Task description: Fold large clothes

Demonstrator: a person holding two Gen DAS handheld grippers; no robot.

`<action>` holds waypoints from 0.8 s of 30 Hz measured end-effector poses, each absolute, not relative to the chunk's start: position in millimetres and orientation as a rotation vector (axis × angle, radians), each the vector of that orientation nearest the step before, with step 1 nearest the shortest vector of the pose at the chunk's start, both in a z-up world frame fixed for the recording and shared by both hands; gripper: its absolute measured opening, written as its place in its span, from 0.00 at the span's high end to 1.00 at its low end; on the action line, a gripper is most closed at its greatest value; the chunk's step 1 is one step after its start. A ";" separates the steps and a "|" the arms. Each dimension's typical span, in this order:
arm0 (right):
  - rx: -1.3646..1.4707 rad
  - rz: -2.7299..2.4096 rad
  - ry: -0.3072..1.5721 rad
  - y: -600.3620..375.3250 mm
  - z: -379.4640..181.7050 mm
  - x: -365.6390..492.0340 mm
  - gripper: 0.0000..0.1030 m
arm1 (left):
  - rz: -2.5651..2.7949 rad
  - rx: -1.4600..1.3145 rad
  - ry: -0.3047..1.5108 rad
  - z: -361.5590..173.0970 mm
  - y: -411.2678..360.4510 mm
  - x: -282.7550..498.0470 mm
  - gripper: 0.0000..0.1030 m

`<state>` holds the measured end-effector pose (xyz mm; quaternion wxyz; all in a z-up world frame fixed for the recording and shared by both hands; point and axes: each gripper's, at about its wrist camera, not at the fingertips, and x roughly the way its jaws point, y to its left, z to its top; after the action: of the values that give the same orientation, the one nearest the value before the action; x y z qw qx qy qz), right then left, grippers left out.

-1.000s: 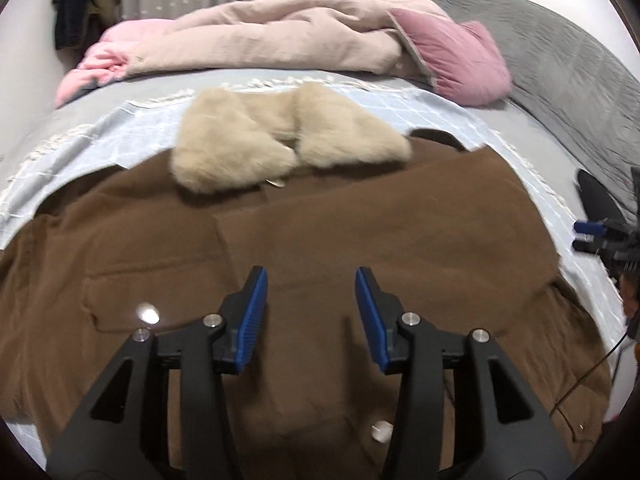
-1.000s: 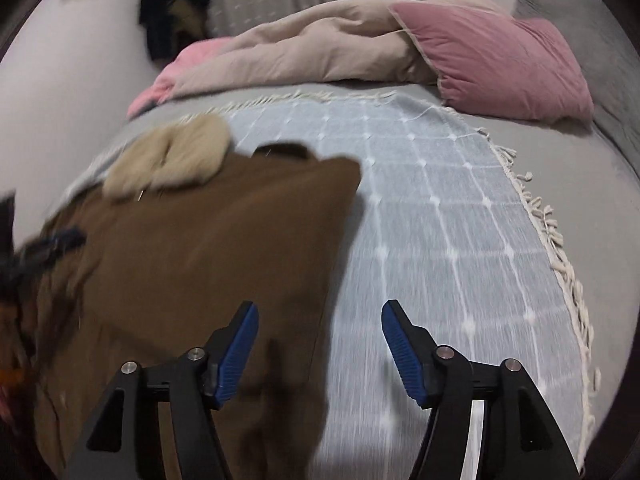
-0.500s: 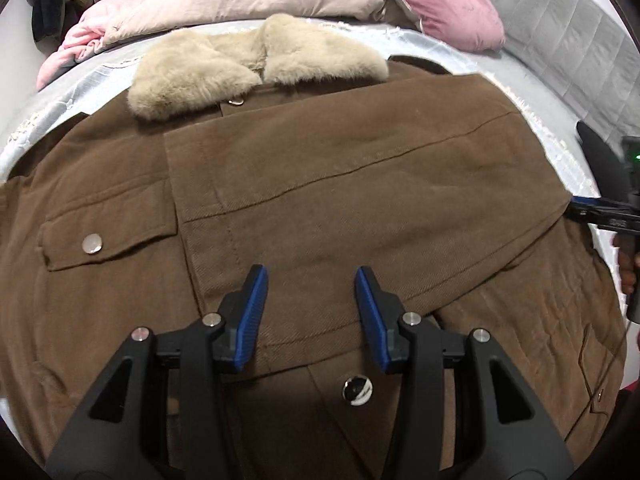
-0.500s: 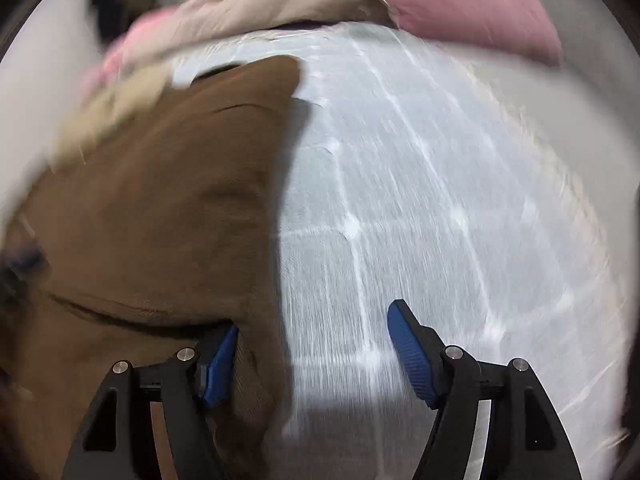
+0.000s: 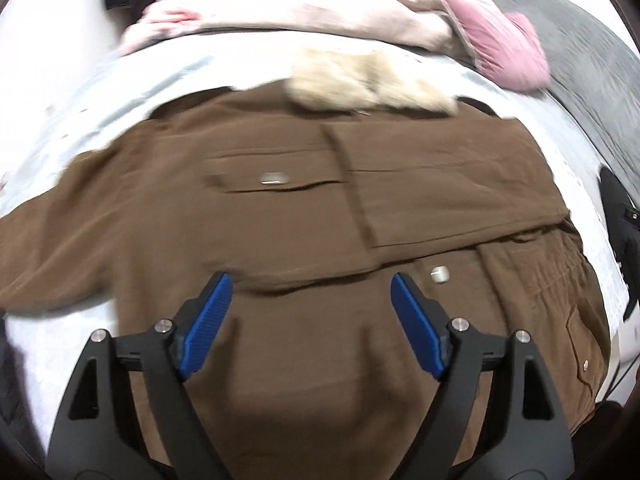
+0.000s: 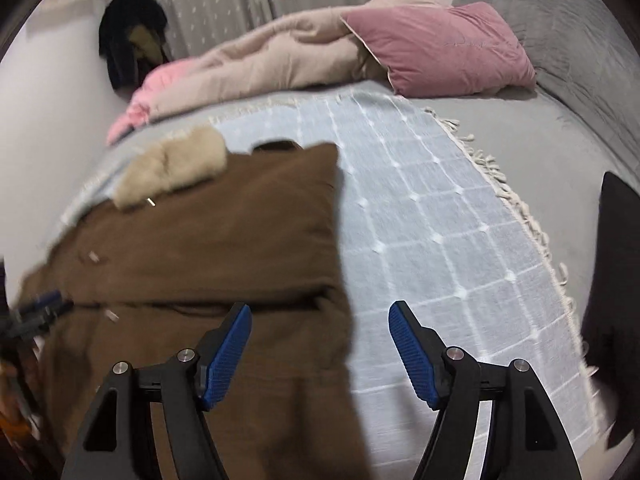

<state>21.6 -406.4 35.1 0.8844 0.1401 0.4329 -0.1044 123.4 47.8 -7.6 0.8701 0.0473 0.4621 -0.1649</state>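
A large brown coat (image 5: 280,216) with a beige fur collar (image 5: 360,80) lies flat on the bed, its right sleeve folded across the chest. My left gripper (image 5: 310,300) is open and empty above the coat's lower front. In the right wrist view the coat (image 6: 200,264) fills the left half, with the collar (image 6: 172,168) at its top. My right gripper (image 6: 320,328) is open and empty over the coat's right edge, left finger above the cloth, right finger above the blanket. The left gripper (image 6: 36,308) shows blurred at the far left.
A light blue checked blanket (image 6: 432,208) with a fringe covers the grey bed (image 6: 540,140). A beige and pink duvet (image 6: 260,64) and a pink pillow (image 6: 436,48) lie at the back. A grey headboard (image 6: 568,28) stands on the right. A dark object (image 6: 612,280) lies at the right edge.
My left gripper has opened wider and swung left, so the coat's left sleeve is in view. My right gripper has lifted back from the coat's edge, still open.
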 end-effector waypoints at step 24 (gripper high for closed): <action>0.303 -0.097 0.994 -281.8 -11.3 84.1 0.26 | 0.371 -0.627 1.000 -83.9 336.7 190.4 0.18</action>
<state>84.1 -281.8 -11.3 0.8669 0.1448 0.4748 -0.0463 190.4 336.7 -83.9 0.8148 -0.2937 0.4686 0.1740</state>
